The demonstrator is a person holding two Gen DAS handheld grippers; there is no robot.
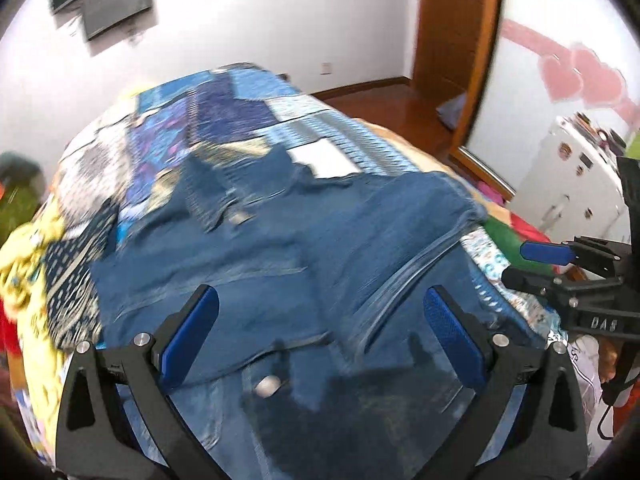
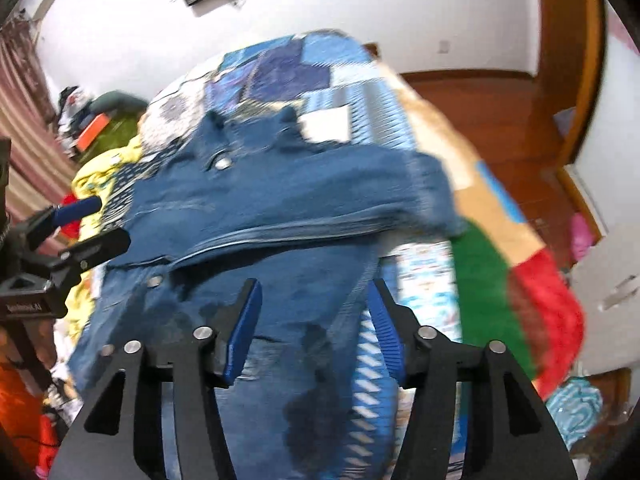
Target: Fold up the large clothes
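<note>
A blue denim garment (image 1: 280, 248) with metal snap buttons lies spread on the bed, partly folded over itself; it also shows in the right wrist view (image 2: 280, 200). My left gripper (image 1: 320, 312) is open and empty, hovering just above the near part of the denim. My right gripper (image 2: 314, 304) is open and empty above the denim's near right edge. The right gripper's fingers (image 1: 548, 256) show at the right of the left wrist view. The left gripper's fingers (image 2: 80, 220) show at the left of the right wrist view. Both views are motion-blurred.
A blue patchwork bedspread (image 1: 240, 112) covers the bed. Yellow patterned cloth (image 1: 28, 264) lies at the left. Green and red blanket (image 2: 520, 280) hangs off the right side. A wooden floor and door frame (image 1: 452, 40) stand beyond. A white cabinet (image 1: 568, 184) is at right.
</note>
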